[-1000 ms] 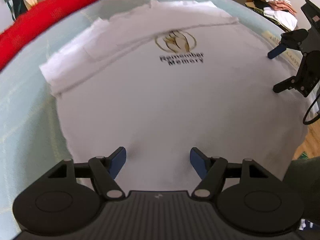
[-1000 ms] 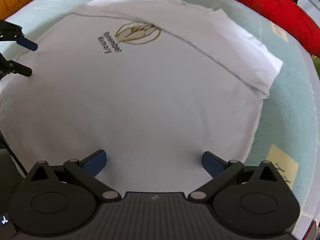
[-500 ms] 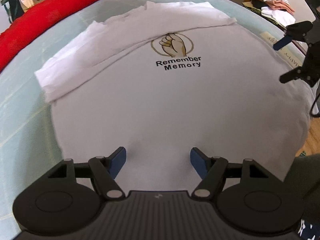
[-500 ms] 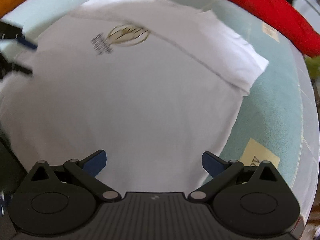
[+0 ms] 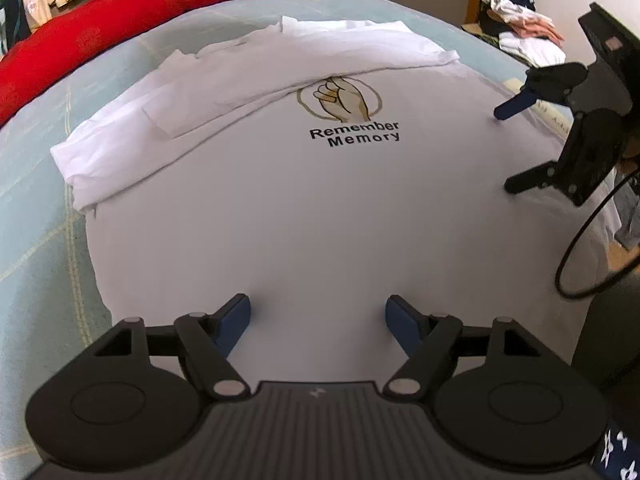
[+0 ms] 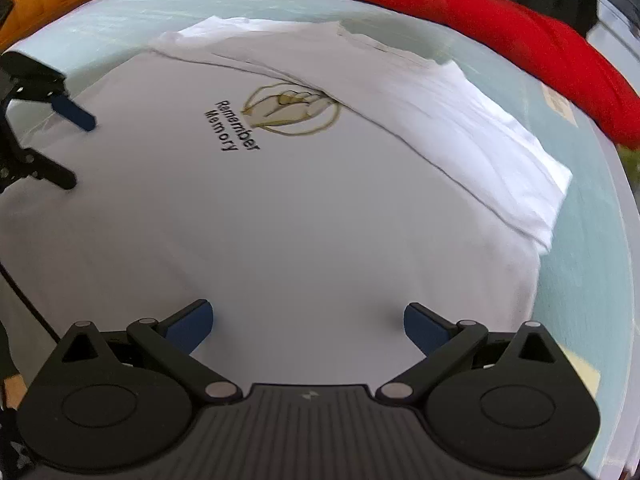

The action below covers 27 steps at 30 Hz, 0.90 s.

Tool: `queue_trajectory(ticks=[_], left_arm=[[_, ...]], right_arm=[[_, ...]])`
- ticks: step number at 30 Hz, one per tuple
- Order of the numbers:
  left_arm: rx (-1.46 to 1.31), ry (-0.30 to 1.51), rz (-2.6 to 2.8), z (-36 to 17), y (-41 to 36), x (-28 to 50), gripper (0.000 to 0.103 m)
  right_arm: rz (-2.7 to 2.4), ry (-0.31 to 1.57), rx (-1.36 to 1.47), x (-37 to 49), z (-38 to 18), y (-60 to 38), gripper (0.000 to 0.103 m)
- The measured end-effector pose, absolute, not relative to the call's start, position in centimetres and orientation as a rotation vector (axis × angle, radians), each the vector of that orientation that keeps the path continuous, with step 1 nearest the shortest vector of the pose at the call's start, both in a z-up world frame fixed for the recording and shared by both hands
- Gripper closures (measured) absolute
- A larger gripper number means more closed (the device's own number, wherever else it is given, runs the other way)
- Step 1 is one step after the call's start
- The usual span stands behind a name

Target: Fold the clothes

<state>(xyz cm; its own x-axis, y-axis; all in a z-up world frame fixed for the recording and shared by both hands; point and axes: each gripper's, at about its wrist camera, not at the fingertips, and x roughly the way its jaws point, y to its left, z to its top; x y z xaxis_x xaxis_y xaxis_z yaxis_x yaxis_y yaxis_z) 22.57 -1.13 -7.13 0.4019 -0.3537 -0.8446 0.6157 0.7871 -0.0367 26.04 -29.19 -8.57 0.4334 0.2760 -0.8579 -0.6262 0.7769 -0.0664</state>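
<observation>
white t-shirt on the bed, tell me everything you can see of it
The white t-shirt lies spread flat, print up, on a pale green bedspread. It looks like soft cotton. The chest print shows a hand in a gold ring above the black words "Remember Memory". The far side, sleeve included, is already folded over the body and just covers the ring's top. Neither gripper holds it.

The white T-shirt [image 5: 320,208] bears "Remember Memory" in black under a hand emblem [image 5: 340,98].
</observation>
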Motion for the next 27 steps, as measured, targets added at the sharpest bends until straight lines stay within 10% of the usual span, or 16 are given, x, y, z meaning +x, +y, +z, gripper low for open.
queue_trajectory(ticks=[27], left_arm=[[0.227, 0.927, -0.61, -7.0, 0.9, 20.0, 0.025]], right_arm=[[0.608, 0.917, -0.374, 25.8, -9.0, -29.0, 0.0]])
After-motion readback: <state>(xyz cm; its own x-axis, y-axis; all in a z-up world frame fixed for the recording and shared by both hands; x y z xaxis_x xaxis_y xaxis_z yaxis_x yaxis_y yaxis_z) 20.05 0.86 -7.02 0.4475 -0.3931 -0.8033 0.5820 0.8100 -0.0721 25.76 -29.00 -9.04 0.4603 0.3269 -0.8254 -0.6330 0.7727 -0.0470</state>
